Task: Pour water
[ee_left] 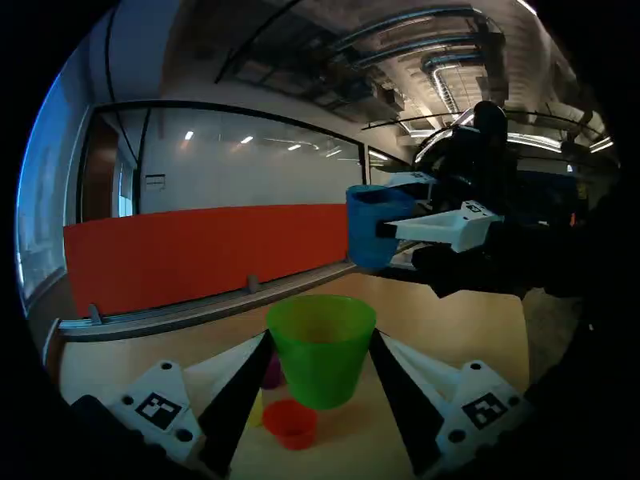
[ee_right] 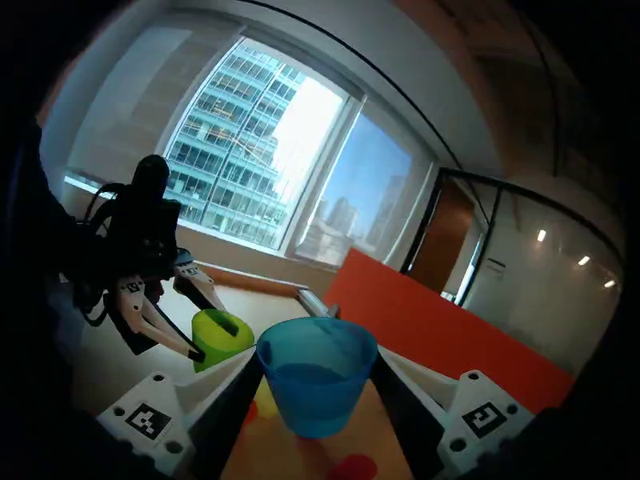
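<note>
Water (ee_right: 310, 374) fills part of the blue cup (ee_right: 318, 404), which the right tool (ee_right: 317, 358) clamps upright in the air. The left tool (ee_left: 322, 340) is clamped on the green cup (ee_left: 320, 364), lower and apart from the blue one, above the tabletop (ee_left: 456, 320), where a red cup (ee_left: 290, 422) stands.

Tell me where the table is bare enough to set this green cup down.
Bare tabletop lies beyond the green cup, between the orange panel and the raised blue cup. Crowded below the green cup: red cup, yellow cup and purple cup sit close together.
</note>
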The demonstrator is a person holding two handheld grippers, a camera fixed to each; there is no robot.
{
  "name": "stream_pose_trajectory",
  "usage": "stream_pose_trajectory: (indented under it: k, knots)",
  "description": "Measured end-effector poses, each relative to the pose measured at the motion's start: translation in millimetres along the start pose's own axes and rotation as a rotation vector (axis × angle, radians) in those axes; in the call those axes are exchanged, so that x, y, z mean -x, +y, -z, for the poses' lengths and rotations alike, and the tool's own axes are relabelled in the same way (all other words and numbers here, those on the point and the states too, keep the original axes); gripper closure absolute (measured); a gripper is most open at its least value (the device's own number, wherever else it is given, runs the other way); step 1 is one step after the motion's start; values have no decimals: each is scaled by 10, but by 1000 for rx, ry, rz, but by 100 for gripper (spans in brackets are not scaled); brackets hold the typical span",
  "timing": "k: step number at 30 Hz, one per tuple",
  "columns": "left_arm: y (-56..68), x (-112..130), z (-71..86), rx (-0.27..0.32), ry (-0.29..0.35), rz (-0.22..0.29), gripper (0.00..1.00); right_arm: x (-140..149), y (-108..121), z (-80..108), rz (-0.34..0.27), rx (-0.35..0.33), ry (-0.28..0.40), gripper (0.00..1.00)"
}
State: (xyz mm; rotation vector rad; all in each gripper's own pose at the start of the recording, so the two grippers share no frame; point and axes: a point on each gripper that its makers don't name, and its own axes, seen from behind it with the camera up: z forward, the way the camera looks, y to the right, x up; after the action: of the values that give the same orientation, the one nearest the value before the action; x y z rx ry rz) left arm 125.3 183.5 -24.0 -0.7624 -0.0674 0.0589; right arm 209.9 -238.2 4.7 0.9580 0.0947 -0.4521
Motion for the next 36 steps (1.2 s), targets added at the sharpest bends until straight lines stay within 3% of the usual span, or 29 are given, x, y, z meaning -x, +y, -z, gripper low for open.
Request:
stream_pose_trajectory:
  k: [20,36]
  knots:
    - [133,58,-51,39,-1,23,15,-195,83,-165,184,-9,-3,9]
    - [127,121,-164,62,-4,34,15,-247,218,-347,324,-5,-18,9]
